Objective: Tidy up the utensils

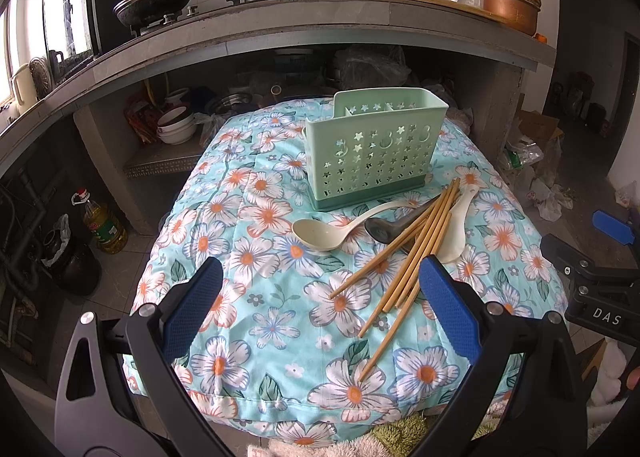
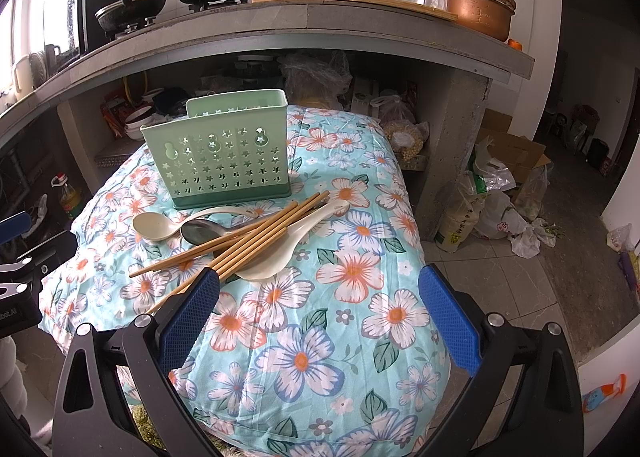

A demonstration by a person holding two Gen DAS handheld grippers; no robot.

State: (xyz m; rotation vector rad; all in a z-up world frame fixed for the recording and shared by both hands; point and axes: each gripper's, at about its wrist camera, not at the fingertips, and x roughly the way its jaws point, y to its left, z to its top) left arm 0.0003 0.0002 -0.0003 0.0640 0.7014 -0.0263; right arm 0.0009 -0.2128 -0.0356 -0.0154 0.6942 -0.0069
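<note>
Both grippers, left (image 1: 320,297) and right (image 2: 318,301), are held spread and empty above the floral cloth (image 2: 320,357). Chopsticks (image 1: 404,261) and spoons (image 1: 320,233) are piled loose in front of the green holder (image 1: 372,153), which is set upright, empty, ready for sorting.

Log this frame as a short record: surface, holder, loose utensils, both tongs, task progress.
surface: floral cloth over a low table
holder: green perforated utensil caddy, upright, no utensils seen inside
loose utensils: cream ladle, dark metal spoon, white rice paddle, bamboo chopsticks lying across the spoons, all in one heap in front of the caddy
left tongs: open, holding nothing
right tongs: open, holding nothing, beside the heap
progress: nothing sorted yet
</note>
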